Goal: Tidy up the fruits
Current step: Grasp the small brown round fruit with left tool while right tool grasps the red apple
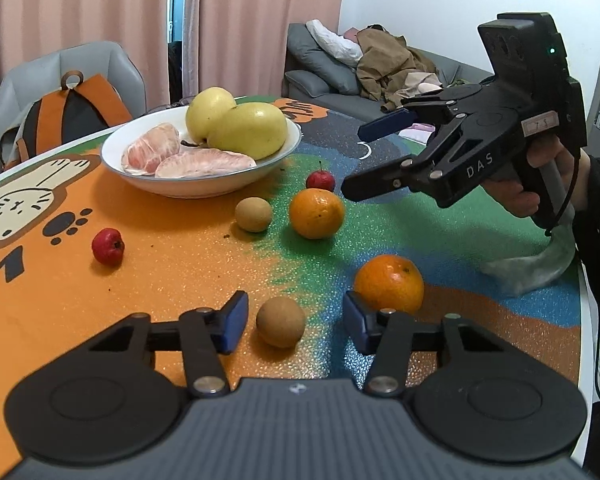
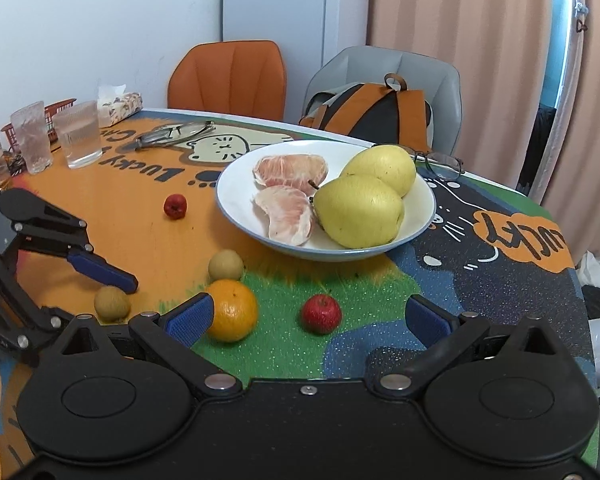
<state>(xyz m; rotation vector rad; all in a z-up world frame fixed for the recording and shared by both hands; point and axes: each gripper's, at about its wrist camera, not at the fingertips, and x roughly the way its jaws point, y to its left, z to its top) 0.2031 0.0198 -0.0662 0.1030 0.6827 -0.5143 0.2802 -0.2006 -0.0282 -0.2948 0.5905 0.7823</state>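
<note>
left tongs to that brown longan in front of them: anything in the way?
Nothing visible. The longan sits on the mat between the left tongs' open pads, not yet pinched. An orange lies just beyond the right-hand pad, outside the gap.

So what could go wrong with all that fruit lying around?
The small round brown fruit sits between the left gripper pads without touching them; a lopsided squeeze could roll it into the nearby orange mandarin. The open right gripper straddles a small red fruit that could also roll.
</note>
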